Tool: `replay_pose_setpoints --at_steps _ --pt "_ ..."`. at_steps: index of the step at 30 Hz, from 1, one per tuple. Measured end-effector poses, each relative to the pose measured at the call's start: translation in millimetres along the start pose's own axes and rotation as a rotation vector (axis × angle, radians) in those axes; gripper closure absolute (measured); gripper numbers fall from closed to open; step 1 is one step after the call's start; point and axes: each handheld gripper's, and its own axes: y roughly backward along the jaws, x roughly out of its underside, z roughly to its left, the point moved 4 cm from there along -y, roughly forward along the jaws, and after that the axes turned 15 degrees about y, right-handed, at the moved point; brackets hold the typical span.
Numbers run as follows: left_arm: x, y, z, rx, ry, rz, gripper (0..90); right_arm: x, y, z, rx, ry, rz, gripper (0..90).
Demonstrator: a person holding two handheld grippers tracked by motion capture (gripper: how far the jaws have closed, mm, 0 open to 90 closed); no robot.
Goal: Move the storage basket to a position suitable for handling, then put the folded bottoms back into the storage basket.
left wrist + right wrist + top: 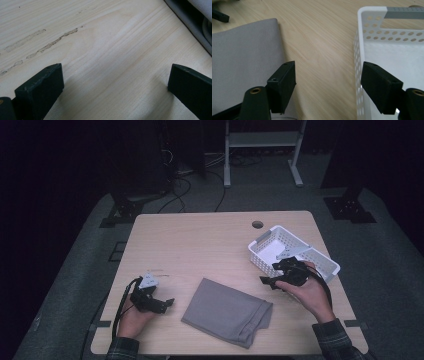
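Pale wood-grain table (pixel 200 240), folded grey cloth (pixel 227 312), perforated white basket (pixel 263 256)

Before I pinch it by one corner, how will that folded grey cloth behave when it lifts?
The grey cloth lies flat and folded in soft layers, so it will probably droop and may unfold when lifted by a corner. It looks thin, so likely light. On the smooth wooden table it may slide rather than bunch if pushed.
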Motion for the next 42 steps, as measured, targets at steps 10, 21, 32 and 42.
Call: replay_pose_setpoints --at_steps 10,21,32,42 --pt "0.3 0.1 -0.4 0.003 -0.003 -0.001 0.0 -10.3 -5.6 10.3 -0.024 0.037 -0.016 26.1" --pt "0.5 0.4 -0.7 0.004 -0.002 0.002 0.0 -20.7 -13.9 25.7 -0.065 0.071 -0.021 25.6" --pt "0.5 0.4 -0.5 0.004 -0.006 0.002 0.0 -33.2 -34.9 49.7 -0.132 0.131 -0.017 24.6" --pt "0.6 0.4 -0.7 0.005 -0.006 0.003 0.0 -41.2 -52.1 63.2 -0.187 0.150 -0.012 23.6"
